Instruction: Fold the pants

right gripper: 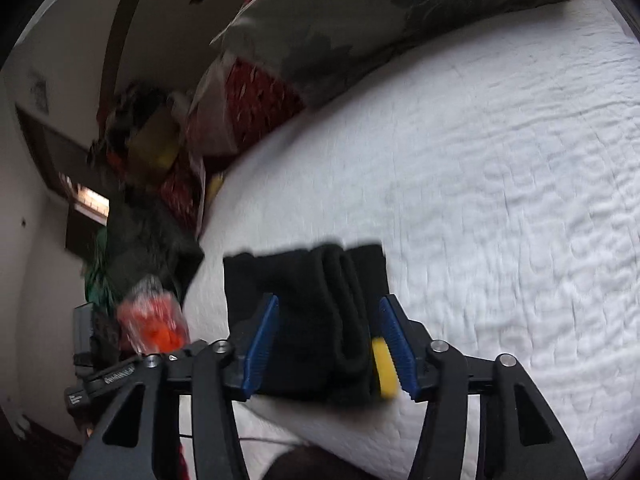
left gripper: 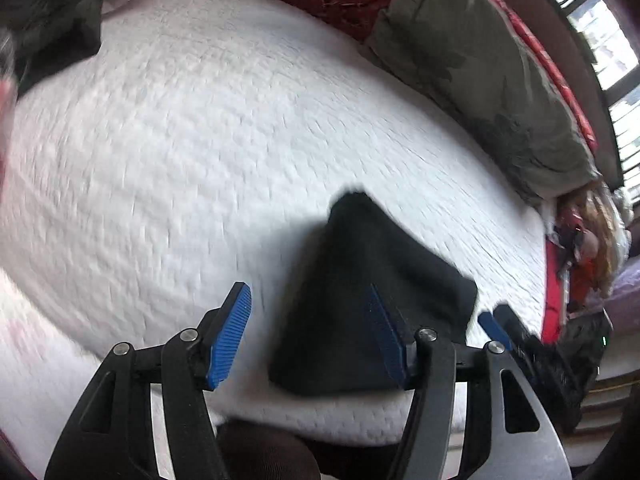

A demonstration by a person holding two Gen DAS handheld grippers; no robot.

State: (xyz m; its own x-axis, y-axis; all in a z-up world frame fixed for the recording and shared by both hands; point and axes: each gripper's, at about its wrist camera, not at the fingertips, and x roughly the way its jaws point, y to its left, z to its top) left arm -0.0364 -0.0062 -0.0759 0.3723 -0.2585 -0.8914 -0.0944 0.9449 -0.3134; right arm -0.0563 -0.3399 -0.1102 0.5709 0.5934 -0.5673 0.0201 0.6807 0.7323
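The pants (right gripper: pixel 316 320) are lying as a compact folded bundle near the bed (right gripper: pixel 500 184) edge. Both grippers, left (left gripper: pixel 308 336) and right (right gripper: pixel 326 344), are hovering with fingers spread, gripping nothing. Judging by the blur, a stray finger could be snagging the top layer, undoing the fold or nudging the bundle off the edge.

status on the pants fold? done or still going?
Looks nearly done. The black fabric pants lie as a compact folded bundle near the edge of the white quilted bedcover, stacked layers visible in the right wrist view. Nothing is in hand: the left gripper and right gripper both have jaws open, gripping no cloth. Left: at most a tidy-up; motion blur hides whether edges align.
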